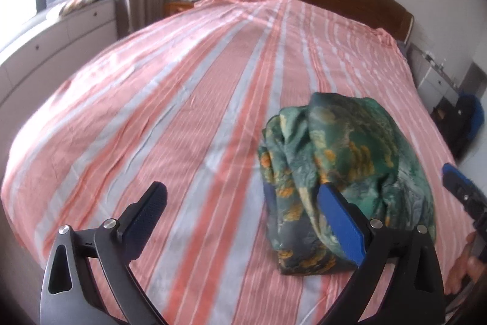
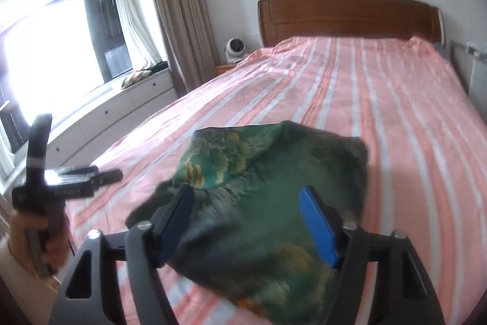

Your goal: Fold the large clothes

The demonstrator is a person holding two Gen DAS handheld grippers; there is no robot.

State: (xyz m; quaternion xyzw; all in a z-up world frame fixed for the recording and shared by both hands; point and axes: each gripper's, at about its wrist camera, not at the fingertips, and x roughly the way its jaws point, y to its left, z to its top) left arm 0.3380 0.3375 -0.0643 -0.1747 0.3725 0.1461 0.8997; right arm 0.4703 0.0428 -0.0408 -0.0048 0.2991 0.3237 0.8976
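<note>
My view: a wide bed under a pink-and-grey striped sheet (image 1: 170, 99), with the crumpled green floral satin garment (image 1: 341, 166) heaped near its foot. My left gripper (image 1: 243, 218) gapes wide, empty, beside the heap. My right gripper (image 2: 246, 221) hangs open over it; any contact is blurred.

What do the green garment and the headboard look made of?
Green garment: thin, slightly glossy woven fabric, possibly silk or satin, judging by its sheen and soft crumpled folds. Headboard: wood or wood veneer, reddish-brown with a semi-gloss finish; visible grain.
</note>
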